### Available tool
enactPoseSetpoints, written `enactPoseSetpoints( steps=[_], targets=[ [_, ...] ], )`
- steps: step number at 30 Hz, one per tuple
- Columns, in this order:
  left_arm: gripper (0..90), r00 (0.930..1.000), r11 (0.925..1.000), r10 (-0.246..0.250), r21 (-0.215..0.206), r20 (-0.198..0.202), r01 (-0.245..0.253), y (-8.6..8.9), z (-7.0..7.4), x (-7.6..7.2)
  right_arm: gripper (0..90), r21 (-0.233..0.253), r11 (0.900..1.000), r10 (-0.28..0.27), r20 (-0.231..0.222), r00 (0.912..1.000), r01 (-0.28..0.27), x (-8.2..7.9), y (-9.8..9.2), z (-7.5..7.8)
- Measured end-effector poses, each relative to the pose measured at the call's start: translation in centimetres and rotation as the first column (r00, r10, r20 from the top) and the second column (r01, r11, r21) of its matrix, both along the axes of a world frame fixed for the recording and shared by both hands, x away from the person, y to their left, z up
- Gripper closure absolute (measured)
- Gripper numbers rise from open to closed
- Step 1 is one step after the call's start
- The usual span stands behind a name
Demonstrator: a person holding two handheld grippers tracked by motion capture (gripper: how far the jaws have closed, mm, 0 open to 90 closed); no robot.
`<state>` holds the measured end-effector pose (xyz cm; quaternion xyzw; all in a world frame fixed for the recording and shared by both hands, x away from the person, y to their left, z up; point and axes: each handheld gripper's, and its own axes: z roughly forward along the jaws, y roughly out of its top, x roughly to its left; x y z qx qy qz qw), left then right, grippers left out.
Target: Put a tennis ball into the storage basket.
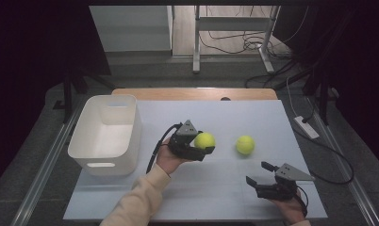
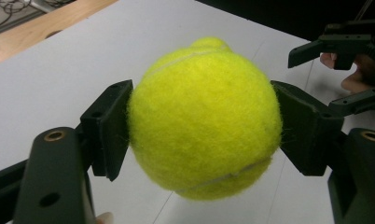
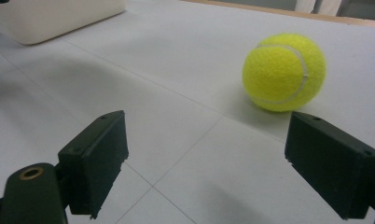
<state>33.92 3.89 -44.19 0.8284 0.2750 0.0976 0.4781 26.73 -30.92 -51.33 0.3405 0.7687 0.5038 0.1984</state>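
Observation:
My left gripper is shut on a yellow-green tennis ball, held near the middle of the white table. In the left gripper view that ball is squeezed between both black jaws. A second tennis ball rests on the table just to its right. My right gripper stands open near the front right, nothing between its jaws. In the right gripper view the loose ball lies ahead and to the right, beyond the jaws. The right gripper also appears at the far right of the left gripper view.
A white plastic bin stands at the table's left, looking empty; its corner shows in the right gripper view. The white table has a wooden strip along the back. Table legs and cables lie on the floor behind.

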Motion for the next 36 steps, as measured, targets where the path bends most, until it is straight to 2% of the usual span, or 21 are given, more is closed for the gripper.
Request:
enactPoseSetpoints(
  steps=[14, 17, 36],
  targets=[
    [26.7, 0.9995, 0.9992, 0.024, -0.034, 0.019, -0.023, 1.2, 1.2, -0.1, 13.0, 0.004, 1.000, 0.003, 0.001, 1.0000, -0.003, 0.0, 0.0, 0.0],
    [26.7, 0.9991, 0.9981, 0.034, -0.052, 0.026, -0.033, 1.7, 1.6, -0.1, 13.0, 0.003, 1.000, 0.003, 0.001, 1.0000, -0.003, 0.0, 0.0, 0.0],
    [26.7, 0.9963, 0.9957, 0.066, -0.068, 0.055, -0.063, 3.2, 3.2, 0.1, 13.1, 0.003, 1.000, 0.002, 0.006, 1.0000, -0.002, -0.1, -0.1, 0.1]
  ],
)
